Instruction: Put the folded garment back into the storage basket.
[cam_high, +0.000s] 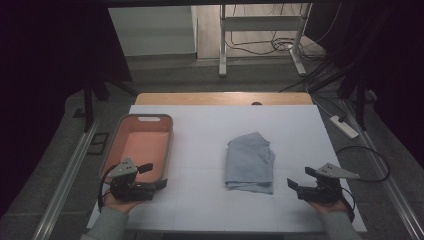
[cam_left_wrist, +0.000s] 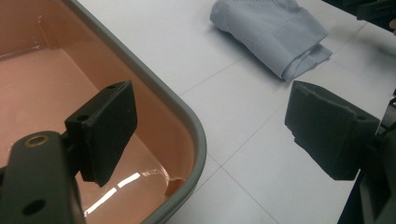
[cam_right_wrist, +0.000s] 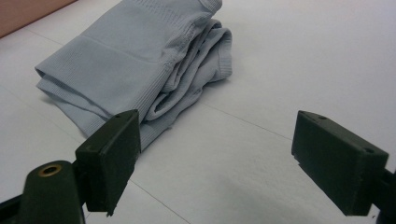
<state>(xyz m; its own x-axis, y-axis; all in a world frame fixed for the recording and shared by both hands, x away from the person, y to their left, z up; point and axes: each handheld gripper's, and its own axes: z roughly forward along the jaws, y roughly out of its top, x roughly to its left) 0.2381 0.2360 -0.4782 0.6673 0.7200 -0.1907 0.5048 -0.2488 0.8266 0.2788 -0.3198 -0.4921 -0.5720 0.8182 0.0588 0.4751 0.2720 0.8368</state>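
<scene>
So I've got 2 tongs up, both spread wide and holding nothing. The left tongs (cam_high: 156, 176) sit at the near corner of the 1 pink tub (cam_high: 118, 132). The 1 folded grey cloth (cam_high: 249, 162) lies on the bench (cam_high: 200, 130), between both tongs, nearer the right tongs (cam_high: 301, 181).

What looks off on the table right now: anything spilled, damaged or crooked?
Nothing stands out. The folded pale blue-grey cloth lies neatly on the white table, and the pink plastic bin with a grey rim sits upright with nothing in it. Left gripper and right gripper are open, holding nothing.
</scene>
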